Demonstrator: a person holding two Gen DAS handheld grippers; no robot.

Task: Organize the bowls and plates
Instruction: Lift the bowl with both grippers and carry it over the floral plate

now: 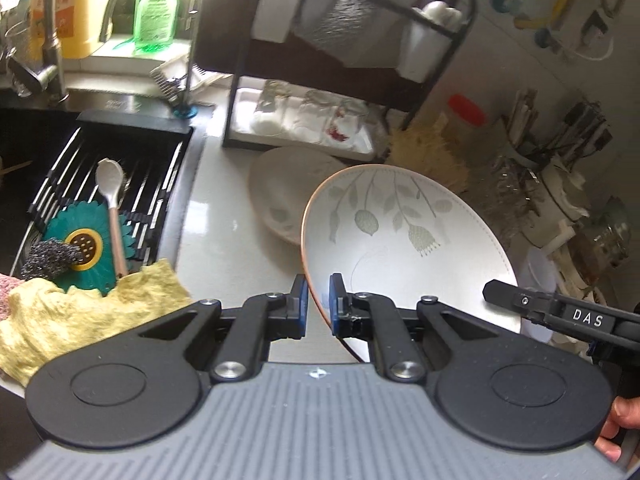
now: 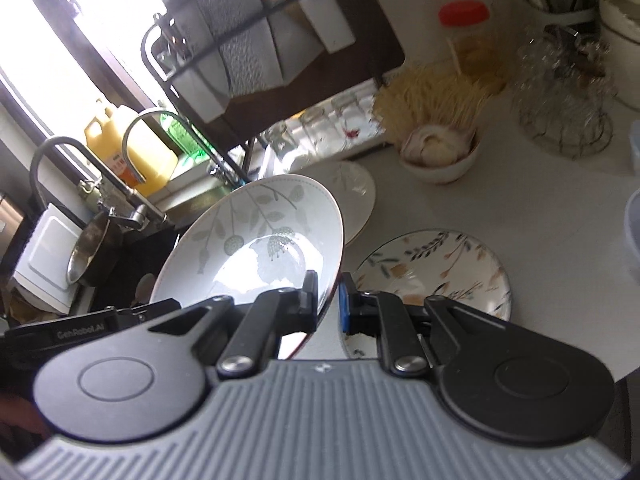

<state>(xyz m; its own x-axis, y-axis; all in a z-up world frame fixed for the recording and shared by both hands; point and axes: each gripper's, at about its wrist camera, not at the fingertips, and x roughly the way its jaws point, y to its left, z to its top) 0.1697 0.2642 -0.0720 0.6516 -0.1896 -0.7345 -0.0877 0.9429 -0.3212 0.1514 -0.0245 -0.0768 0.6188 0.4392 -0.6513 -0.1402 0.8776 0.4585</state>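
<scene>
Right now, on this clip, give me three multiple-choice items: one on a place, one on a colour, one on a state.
1. Where does the white spoon lie?
A. on the sink rack
B. on a plate
C. in the shelf

2. What colour is the jar lid?
A. blue
B. red
C. black

3. How is the leaf-pattern plate held?
A. flat on the counter
B. by one tongs only
C. tilted, gripped by both tongs

Answers: 1 A, it rests on the black bars. 2 B, plainly red. 3 C, the left tongs and right tongs each pinch its rim.

The floral plate lies partly hidden behind the right tongs.
</scene>
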